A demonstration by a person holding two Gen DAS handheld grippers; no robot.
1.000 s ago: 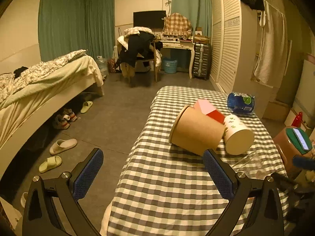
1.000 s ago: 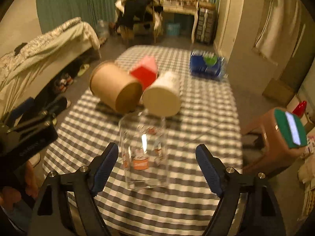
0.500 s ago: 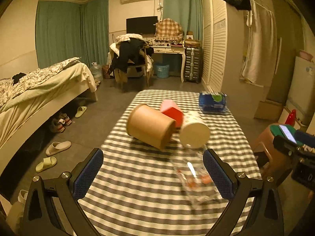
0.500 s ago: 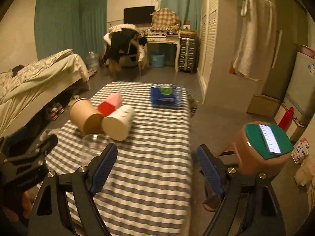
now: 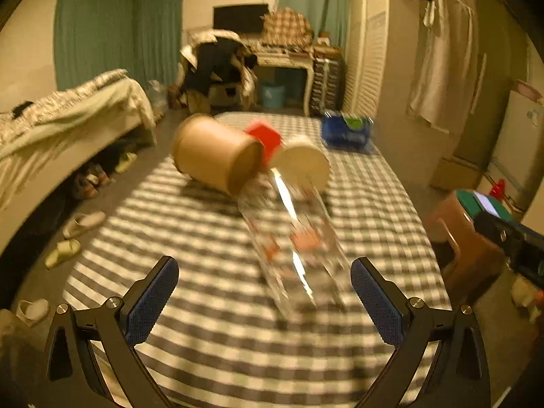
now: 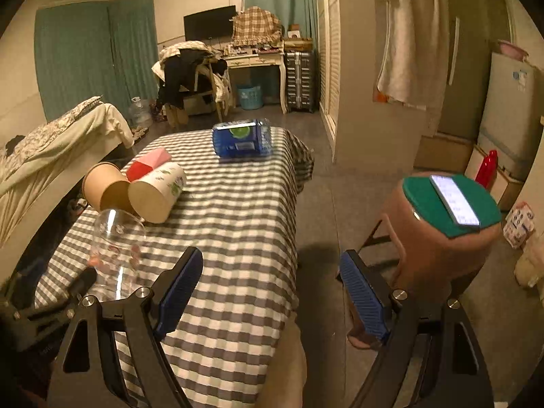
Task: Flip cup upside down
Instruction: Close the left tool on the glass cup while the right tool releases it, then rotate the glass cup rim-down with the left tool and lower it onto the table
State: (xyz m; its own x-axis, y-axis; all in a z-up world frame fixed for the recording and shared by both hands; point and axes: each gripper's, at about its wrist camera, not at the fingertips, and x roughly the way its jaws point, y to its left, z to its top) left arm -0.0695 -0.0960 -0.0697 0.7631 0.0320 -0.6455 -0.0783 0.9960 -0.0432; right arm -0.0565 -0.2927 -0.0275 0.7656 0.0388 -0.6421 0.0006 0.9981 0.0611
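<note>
glass on its side, both tools empty

my left gripper (image 5: 264, 301) was spread wide and held nothing; the clear glass cup (image 5: 292, 238) lay on its side just ahead of it, in line with the gap between the blue pads (image 5: 151, 301) but not touched by either. my right gripper (image 6: 271, 292) was also wide open and empty, pointing past the table edge toward the brown stool (image 6: 442, 238), with the cup off to its left.

the cup rested on the checked tablecloth (image 5: 204, 340). its far end sat close by the brown paper tub (image 5: 216, 158) and the white paper cup (image 5: 302, 163), both tipped over too; through the blur i could not tell whether they touched. a red block (image 5: 265, 137) sat behind them and a blue packet (image 5: 346, 132) farther back.

i judged the glass stiff, smooth, breakable and fairly light. lying down, it could roll on the cloth. the safest hold looked to be across the middle of the body, pads on opposite sides, squeezed gently, then turned until the mouth faced down.
</note>
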